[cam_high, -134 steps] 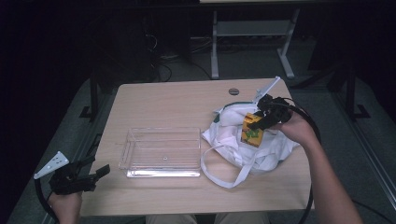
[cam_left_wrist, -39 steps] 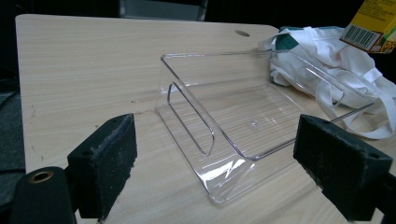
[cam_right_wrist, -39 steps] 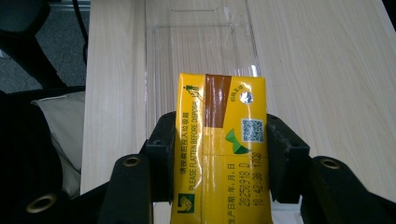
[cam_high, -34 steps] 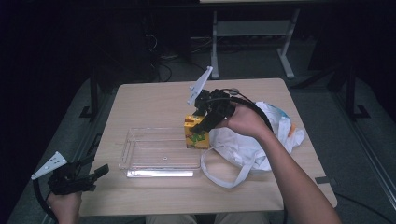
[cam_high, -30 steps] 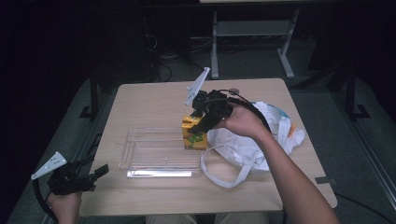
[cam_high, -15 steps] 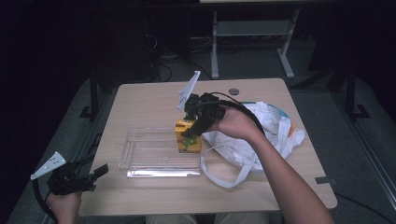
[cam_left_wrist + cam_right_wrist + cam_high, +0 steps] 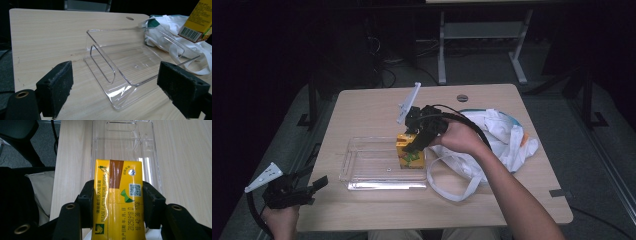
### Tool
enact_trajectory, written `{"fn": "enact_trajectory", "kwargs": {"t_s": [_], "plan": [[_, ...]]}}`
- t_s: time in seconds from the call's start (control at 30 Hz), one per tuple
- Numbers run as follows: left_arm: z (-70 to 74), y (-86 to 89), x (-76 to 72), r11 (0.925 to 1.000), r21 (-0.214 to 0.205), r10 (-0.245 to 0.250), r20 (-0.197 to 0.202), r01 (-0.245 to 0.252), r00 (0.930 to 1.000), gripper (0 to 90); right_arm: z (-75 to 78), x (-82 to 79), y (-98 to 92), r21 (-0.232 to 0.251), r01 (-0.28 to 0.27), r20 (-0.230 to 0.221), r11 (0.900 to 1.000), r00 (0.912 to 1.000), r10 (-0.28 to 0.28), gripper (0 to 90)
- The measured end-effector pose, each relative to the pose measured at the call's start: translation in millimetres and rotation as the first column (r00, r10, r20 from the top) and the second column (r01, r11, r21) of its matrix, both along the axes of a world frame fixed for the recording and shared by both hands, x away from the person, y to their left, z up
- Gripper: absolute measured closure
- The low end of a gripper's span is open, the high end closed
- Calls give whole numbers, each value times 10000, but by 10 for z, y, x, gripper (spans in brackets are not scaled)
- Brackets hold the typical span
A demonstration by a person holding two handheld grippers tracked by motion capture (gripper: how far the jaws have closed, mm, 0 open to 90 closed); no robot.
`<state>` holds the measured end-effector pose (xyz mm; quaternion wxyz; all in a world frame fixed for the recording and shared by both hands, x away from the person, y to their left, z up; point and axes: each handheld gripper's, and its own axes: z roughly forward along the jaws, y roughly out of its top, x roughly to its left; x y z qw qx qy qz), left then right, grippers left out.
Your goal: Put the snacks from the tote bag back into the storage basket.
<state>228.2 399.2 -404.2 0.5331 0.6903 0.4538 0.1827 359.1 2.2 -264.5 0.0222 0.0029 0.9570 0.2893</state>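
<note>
Gripping the yellow drink carton [image 7: 411, 154], the right gripper [image 7: 418, 143] hovers it over the clear tray [image 7: 362, 170]; release remains. Left gripper [image 7: 307, 187] fingers open, idle.

Clear tray [image 7: 140, 67] between spread fingers [image 7: 56, 90], table [image 7: 50, 37].

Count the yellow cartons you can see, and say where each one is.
1. The carton is gripped in the right claw at the right end of the clear tray. More may be hidden inside the white bag.
</note>
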Motion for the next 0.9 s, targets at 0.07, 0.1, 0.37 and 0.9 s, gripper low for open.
{"fn": "enact_trajectory", "kwargs": {"t_s": [0.07, 0.1, 0.37, 0.9], "plan": [[0, 3, 1, 10000, 33, -12, -12, 12, 10000, 130, -14, -5, 7, -20, -11, -39, 10000, 10000, 11, 520], [-1, 2, 2, 10000, 32, -14, -11, 14, 10000, 130, -24, -12, 12, -49, -7, -51, 10000, 10000, 6, 519], [-7, -6, 9, 10000, 42, -34, -14, 34, 10000, 130, -86, -28, 22, -144, -3, -187, 9999, 9998, 0, 519], [-3, 0, 7, 10000, 81, -39, -4, 39, 10000, 130, -147, -49, 47, -213, -46, -158, 9998, 9999, 43, 519]]}}
